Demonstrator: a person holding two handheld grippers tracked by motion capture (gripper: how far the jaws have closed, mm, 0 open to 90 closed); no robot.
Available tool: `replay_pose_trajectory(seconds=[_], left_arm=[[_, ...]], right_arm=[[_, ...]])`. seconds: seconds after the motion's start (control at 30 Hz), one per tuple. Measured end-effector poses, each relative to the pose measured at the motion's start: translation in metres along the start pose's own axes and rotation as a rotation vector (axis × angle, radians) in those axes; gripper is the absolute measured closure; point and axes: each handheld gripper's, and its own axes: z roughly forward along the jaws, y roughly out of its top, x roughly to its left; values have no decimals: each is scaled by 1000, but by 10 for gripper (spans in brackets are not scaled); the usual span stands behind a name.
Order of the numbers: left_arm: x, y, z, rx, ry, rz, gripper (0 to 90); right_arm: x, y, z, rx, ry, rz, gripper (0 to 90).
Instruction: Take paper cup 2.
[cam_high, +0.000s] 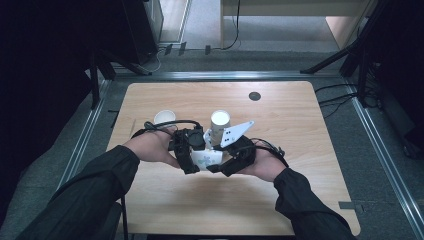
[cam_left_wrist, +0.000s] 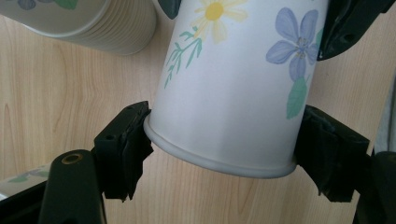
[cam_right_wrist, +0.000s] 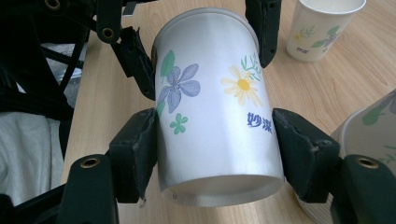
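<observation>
The flowered paper cup (cam_right_wrist: 217, 107) lies on its side, held just above the wooden table (cam_high: 300, 130) near the person's edge, between the two hands. The left gripper (cam_left_wrist: 224, 154) clamps it at the rolled rim end, its pads pressed against both sides of the lip, and the right gripper (cam_right_wrist: 215, 154) has its pads against the wall close to the base, so both tongs are closed on the same cup from opposite ends. The step in hand looks like a handover or a pulling apart of nested cups. To do it well, I judge that one grip should stay firm while the other eases, because thin paper dents quickly under two squeezes, and the pull should run straight along the cup's axis so the rim does not buckle. Just behind the grippers stands a tall stack of cups (cam_high: 220, 125), close enough that a hand swinging away from the person could tip it. A single upright cup (cam_high: 164, 118) stands farther left, clear of the work. A dark round cable port (cam_high: 254, 96) sits near the far edge, well apart from everything.
</observation>
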Motion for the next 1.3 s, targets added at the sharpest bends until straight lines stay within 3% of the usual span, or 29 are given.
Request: replay_pose_trajectory(seconds=[0.23,0.43,0.67,1.1,1.3], left_arm=[[1,-3,-2,-35,-23,-7,178],[4,-11,-5,-105,-16,-40,152],[7,-28,-9,-247,-21,-92,144],[4,-49,-5,-465,-67,-165,141],[1,-50,-4,-544,-98,-173,138]], right_arm=[[0,0,-3,-20,10,3,342],[-2,-3,-11,-43,2,8,343],[-4,-12,-21,-86,-8,25,344],[-9,-35,-33,-274,27,52,346],[-8,-38,-32,-284,40,50,346]])
